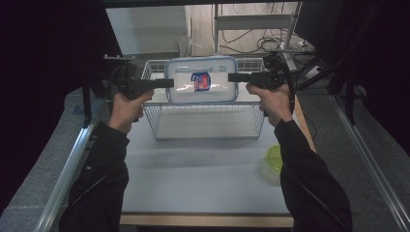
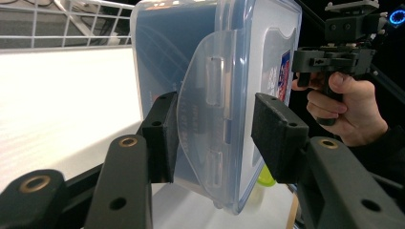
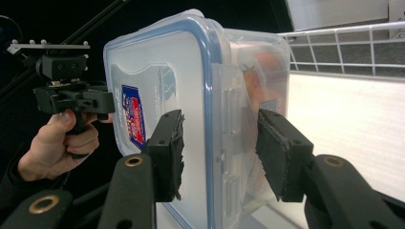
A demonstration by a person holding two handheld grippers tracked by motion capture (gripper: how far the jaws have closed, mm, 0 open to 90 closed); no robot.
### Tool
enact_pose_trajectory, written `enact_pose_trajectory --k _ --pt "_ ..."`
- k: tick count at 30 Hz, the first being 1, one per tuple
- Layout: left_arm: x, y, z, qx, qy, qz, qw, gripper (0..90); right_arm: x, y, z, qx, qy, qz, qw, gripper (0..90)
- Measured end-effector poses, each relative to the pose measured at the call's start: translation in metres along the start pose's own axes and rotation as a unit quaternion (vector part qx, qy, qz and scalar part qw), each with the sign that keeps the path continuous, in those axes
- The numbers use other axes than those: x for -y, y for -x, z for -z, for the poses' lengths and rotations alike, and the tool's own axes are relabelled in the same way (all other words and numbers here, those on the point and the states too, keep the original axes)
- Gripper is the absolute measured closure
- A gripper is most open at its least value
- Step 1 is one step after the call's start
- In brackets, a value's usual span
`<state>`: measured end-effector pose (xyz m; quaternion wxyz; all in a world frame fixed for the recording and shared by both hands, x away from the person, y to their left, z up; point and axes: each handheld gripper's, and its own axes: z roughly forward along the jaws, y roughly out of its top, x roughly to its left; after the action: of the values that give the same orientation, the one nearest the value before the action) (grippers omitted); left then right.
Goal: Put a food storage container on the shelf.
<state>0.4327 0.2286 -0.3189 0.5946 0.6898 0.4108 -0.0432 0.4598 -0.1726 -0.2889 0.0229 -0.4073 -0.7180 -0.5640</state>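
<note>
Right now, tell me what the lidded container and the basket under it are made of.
Lidded container: looks like clear, glossy plastic; you see through its walls, its blue-rimmed lid glints, and moulded latch flaps show at each end.
Basket: probably coated or painted metal wire; thin white rods form an open grid, matte.

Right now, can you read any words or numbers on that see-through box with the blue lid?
Sticker on the lid of the food container: red and blue, print too small and blurred to read.
Raised lettering on the latch flap: faint, not readable.
Nothing else here carries readable words or numbers.
</note>
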Motion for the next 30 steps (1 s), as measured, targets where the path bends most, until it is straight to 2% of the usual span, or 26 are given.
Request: enact_pose_trajectory --k 5,10,14,19,21,23,30 --pt "-0.006 -0.006 -0.003 -0.004 0.005 0.0 1.0 52.8 -0.006 0.006 -0.005 0.002 0.001 -0.005 1.0 53.0" --pt "-0.007 -0.014 -0.005 -0.01 0.009 0.01 0.9999 52.3 -0.008 0.012 -0.013 0.002 0.001 -0.012 0.9999 53.0" --pt "-0.007 -0.021 -0.008 -0.014 0.011 0.016 0.9997 51.9 -0.007 0.018 -0.021 0.004 -0.002 -0.028 0.9996 52.9" --pt "-0.006 -0.025 -0.012 -0.011 0.015 0.019 0.9996 51.6 -0.007 0.022 -0.021 0.006 0.001 -0.04 0.9992 52.9" --pt "-0.007 -0.024 -0.014 -0.014 0.014 0.014 0.9997 51.5 -0.007 0.023 -0.021 0.007 0.001 -0.041 0.9992 52.8" --pt "-0.008 -0.02 -0.017 -0.032 0.011 -0.004 0.9994 49.1 -0.007 0.026 -0.02 0.004 0.005 -0.046 0.9989 53.3" --pt "-0.009 -0.015 -0.018 -0.048 0.004 -0.019 0.9986 46.8 -0.007 0.025 -0.02 0.011 0.004 -0.036 0.9993 52.1"
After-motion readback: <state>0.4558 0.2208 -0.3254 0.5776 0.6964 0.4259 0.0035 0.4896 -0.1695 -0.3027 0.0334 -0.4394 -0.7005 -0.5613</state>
